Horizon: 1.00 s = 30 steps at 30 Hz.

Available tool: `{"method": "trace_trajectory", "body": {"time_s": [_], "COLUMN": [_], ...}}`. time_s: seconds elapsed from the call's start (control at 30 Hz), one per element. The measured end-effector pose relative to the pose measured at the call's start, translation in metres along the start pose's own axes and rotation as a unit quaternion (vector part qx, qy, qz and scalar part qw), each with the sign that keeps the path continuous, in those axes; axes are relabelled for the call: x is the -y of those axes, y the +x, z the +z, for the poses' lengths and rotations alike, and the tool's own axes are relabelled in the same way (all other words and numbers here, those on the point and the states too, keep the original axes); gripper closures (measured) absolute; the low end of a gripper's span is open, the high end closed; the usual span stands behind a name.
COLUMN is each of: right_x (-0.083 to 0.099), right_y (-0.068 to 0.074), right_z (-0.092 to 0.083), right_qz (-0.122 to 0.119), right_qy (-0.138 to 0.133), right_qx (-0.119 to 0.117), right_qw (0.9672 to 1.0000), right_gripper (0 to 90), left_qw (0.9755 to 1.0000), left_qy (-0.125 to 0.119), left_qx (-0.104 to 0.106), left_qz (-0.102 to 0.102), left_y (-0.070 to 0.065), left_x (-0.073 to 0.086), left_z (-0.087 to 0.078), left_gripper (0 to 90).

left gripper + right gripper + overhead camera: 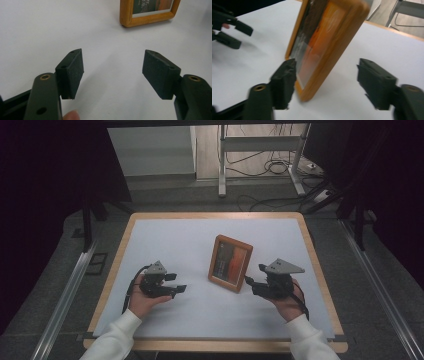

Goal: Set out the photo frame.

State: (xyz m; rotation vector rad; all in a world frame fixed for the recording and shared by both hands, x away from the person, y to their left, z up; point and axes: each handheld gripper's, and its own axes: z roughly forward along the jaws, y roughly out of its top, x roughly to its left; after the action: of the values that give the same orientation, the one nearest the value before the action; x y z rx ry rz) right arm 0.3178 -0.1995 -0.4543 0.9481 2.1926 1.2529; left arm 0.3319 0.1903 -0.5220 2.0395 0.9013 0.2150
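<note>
The right claw (325, 83) is wide open at the picture frame (230, 263); close slowly (left claw (112, 72) open, empty).

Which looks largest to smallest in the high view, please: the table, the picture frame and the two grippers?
1. Table, by far the largest.
2. Picture frame.
3. Left gripper and right gripper: they look alike in size, so I would not rank one over the other.
</note>
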Motion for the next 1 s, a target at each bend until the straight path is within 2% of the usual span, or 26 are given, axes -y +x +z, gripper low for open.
{"method": "trace_trajectory", "body": {"time_s": [0.1, 0.17, 0.33, 0.43, 0.63, 1.0], "right_x": [0.010, 0.014, 0.024, 0.026, 0.026, 0.031], "right_y": [0.005, 0.009, 0.019, 0.025, 0.034, 0.039], "right_z": [-0.003, 0.000, 0.016, 0.024, 0.030, 0.047], "right_qz": [0.007, -0.001, -0.014, -0.025, -0.033, -0.038], "right_qy": [-0.008, 0.009, 0.046, 0.060, 0.067, 0.090], "right_qx": [-0.020, -0.035, -0.059, -0.068, -0.078, -0.079], "right_qw": [0.9997, 0.9994, 0.9971, 0.9956, 0.9942, 0.9921], "right_gripper": [59.3, 72.1, 87.0, 89.3, 89.7, 89.7], "left_qw": [1.0000, 1.0000, 1.0000, 1.0000, 1.0000, 0.9999], "left_qy": [-0.001, 0.000, 0.002, 0.002, 0.003, 0.005], "left_qx": [0.000, 0.000, 0.000, -0.001, 0.001, 0.003], "left_qz": [0.000, 0.001, 0.005, 0.006, 0.009, 0.011], "left_y": [0.000, 0.000, -0.001, -0.001, -0.002, -0.002], "left_x": [0.000, 0.000, 0.000, 0.000, 0.000, 0.000], "left_z": [0.000, 0.000, 0.000, -0.001, 0.000, 0.001], "left_gripper": [32.5, 32.5, 32.5, 32.4, 32.3, 32.3]}}
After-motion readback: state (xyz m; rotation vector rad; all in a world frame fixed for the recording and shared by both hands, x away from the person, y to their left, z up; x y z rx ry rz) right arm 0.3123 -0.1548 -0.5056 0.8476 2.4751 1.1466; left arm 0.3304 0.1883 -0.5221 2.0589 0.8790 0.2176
